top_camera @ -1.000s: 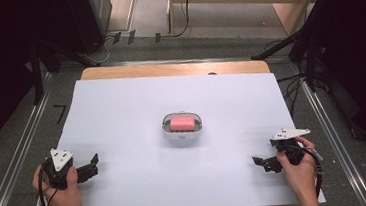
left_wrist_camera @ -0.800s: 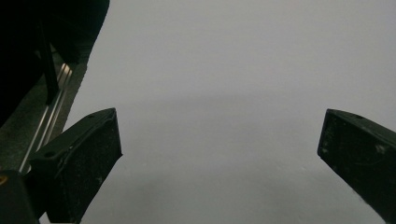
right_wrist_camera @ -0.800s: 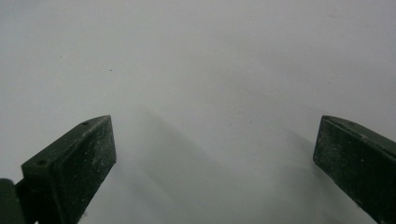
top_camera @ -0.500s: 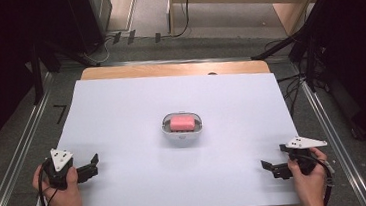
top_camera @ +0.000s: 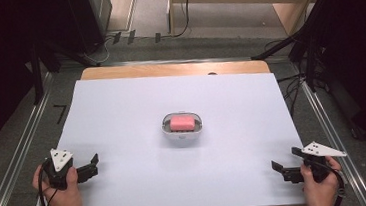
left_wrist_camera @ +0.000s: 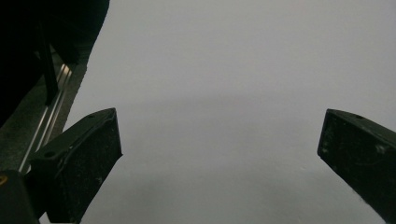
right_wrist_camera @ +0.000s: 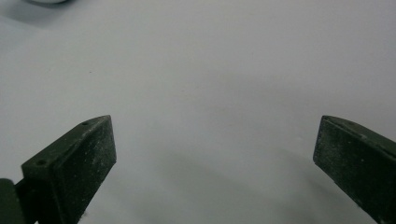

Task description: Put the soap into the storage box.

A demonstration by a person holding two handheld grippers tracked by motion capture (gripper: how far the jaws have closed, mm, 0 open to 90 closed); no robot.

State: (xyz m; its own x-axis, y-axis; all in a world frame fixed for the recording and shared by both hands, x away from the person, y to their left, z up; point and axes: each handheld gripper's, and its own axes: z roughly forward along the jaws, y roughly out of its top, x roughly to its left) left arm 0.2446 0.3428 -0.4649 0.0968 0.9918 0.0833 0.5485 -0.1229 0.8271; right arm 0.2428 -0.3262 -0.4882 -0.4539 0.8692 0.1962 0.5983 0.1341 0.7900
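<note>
While you held both black two-jaw grippers, left [top_camera: 92, 167] and right [top_camera: 279, 170], their jaws stood apart over the white-covered counter [top_camera: 122, 118].

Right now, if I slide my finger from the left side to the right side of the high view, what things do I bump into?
Left hand-held gripper → white dish with the pink soap in it → right hand-held gripper. All of them are over the white sheet that covers the table.
</note>
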